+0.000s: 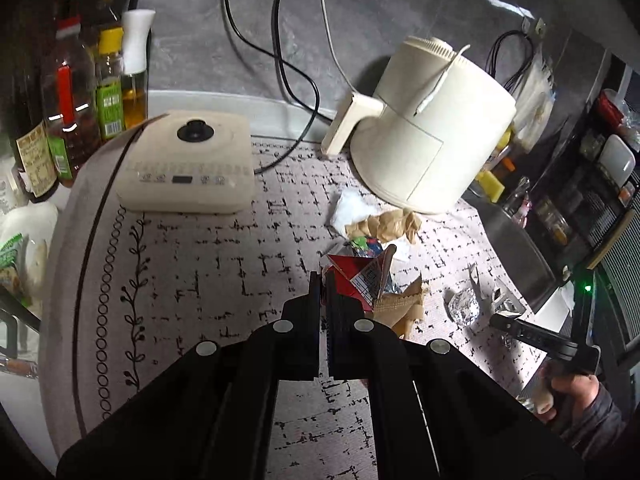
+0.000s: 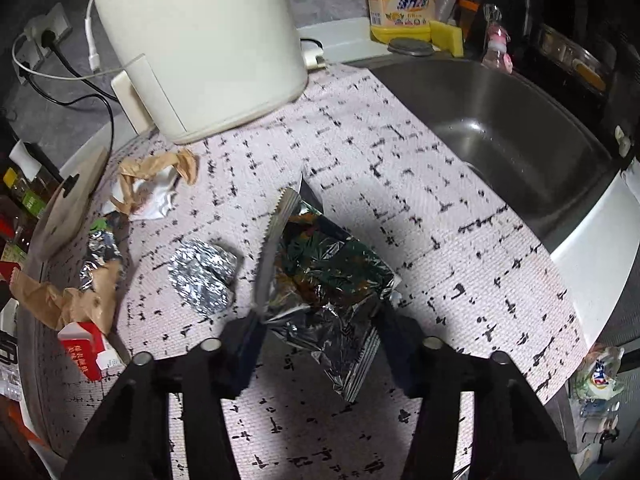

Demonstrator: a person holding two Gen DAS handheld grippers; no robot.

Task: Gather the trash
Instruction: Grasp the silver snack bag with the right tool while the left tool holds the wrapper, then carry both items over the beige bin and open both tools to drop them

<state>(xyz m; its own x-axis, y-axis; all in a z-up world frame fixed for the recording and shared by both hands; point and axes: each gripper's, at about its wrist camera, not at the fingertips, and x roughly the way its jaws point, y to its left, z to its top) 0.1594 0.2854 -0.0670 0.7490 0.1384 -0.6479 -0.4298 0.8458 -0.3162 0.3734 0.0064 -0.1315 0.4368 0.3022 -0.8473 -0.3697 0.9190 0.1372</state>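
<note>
We see right hand-held gripper (image 2: 316, 316) clamped on foil snack bag (image 2: 332, 280) lying on worktop (image 2: 400, 184) beside sink (image 2: 500, 128); left hand-held gripper (image 1: 324, 280) closed, red carton (image 1: 360, 280) just beyond its tips.

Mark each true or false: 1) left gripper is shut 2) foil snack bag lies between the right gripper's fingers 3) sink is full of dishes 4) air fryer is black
1) The left gripper is shut: true.
2) The crumpled silver foil snack bag lies between the right gripper's fingers: true.
3) The stainless steel sink is full of dishes: false, its visible basin holds none.
4) The round plastic air fryer is black: false, it is cream.
</note>
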